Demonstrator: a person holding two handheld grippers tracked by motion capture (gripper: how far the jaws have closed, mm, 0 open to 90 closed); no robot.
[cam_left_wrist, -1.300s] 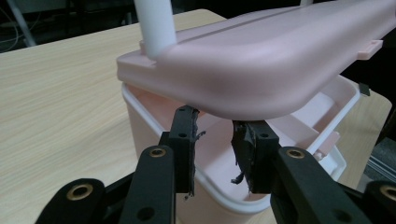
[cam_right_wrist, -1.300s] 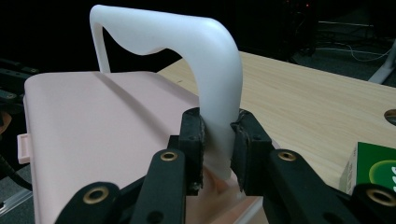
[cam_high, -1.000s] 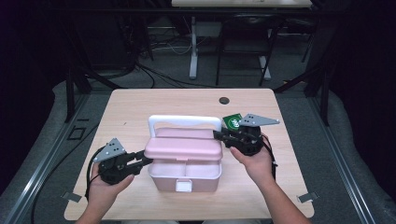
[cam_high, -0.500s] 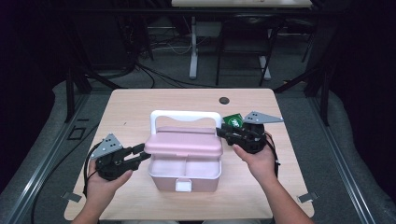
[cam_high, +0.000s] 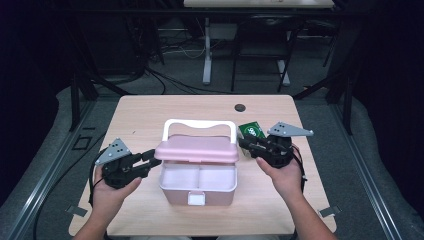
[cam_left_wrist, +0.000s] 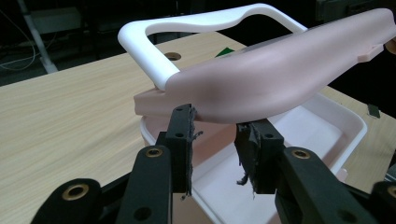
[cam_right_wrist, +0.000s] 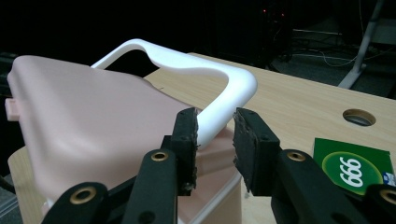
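Pink lid (cam_high: 197, 148) of the box (cam_high: 197, 184), mid-frame on the bench (cam_high: 150, 112), stands half raised. Left gripper (cam_high: 150, 157), jaws just narrowing, stays spread under its edge to prop it; right gripper (cam_high: 246, 143) straddles the white handle (cam_high: 199, 124) without pinching, steadying.

Pink lid (cam_high: 197, 149) raised further off the box (perhaps half open), left gripper (cam_high: 150, 159) jaws just closing slightly
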